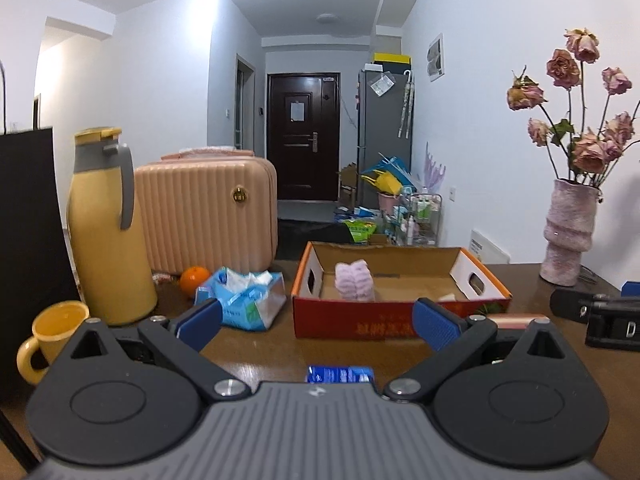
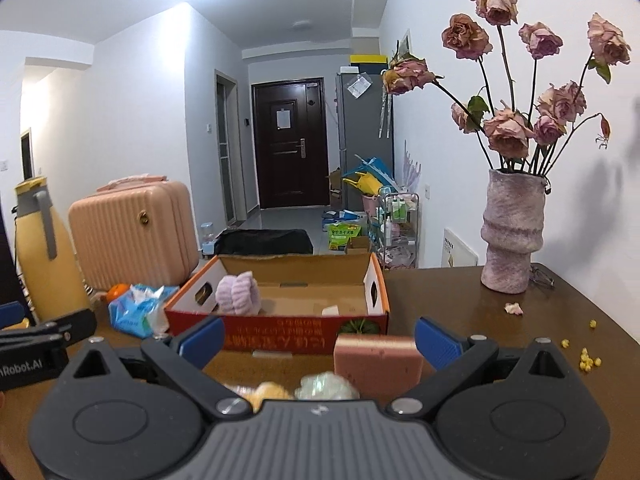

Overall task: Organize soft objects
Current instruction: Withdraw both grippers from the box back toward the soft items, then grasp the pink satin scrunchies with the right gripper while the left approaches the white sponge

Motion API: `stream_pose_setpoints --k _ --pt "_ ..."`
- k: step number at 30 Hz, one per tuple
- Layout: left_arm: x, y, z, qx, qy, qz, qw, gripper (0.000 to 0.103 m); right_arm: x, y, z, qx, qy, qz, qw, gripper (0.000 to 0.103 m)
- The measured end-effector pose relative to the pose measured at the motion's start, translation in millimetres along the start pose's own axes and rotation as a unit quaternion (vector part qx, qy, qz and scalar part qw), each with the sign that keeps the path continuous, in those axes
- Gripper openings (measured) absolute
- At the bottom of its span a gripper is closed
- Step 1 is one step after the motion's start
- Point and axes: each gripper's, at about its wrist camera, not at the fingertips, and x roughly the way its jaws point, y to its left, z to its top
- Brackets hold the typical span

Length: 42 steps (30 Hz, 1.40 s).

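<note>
A red-sided cardboard box stands open on the brown table, with a fluffy pink soft item inside at its left; both show in the right wrist view too, the box and the pink item. My left gripper is open and empty in front of the box, with a small blue packet below it. My right gripper is open over a pink sponge block, a clear-wrapped pale item and a yellow soft item, touching none.
A blue tissue pack, an orange, a yellow thermos, a yellow mug and a pink case stand left of the box. A vase of dried roses stands at the right; yellow crumbs lie near it.
</note>
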Motion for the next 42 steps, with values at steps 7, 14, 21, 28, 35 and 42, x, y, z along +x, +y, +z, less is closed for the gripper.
stream_pose_setpoints --k 7,14,21,28,35,42 --pt "-21.5 7.1 -28.8 -0.007 0.012 -0.020 0.9997 0.103 -24.4 1.3 -34.9 -0.016 0.015 0.007 1.000 0.102" --pt "-36.5 10.2 -55.1 -0.003 0.019 -0.029 0.9994 0.103 -36.5 0.7 -67.7 -0.025 0.037 0.013 0.999 0.102" --pt "-45.0 10.3 -82.4 0.016 0.022 -0.028 0.9992 0.103 -38.7 0.3 -93.6 -0.029 0.059 0.019 0.998 0.102" --pt "-44.9 12.9 -107.2 0.029 0.035 -0.030 0.9985 0.103 -41.5 1.6 -111.9 -0.036 0.059 0.028 0.997 0.102" --pt "-47.0 19.8 -116.1 0.028 0.029 -0.031 0.9987 0.103 -47.2 7.7 -129.1 -0.055 0.056 0.039 0.996 0.102" --pt "-41.4 27.0 -121.4 0.013 0.045 -0.039 0.9981 0.103 -39.3 18.7 -136.4 -0.076 0.073 0.058 0.993 0.102"
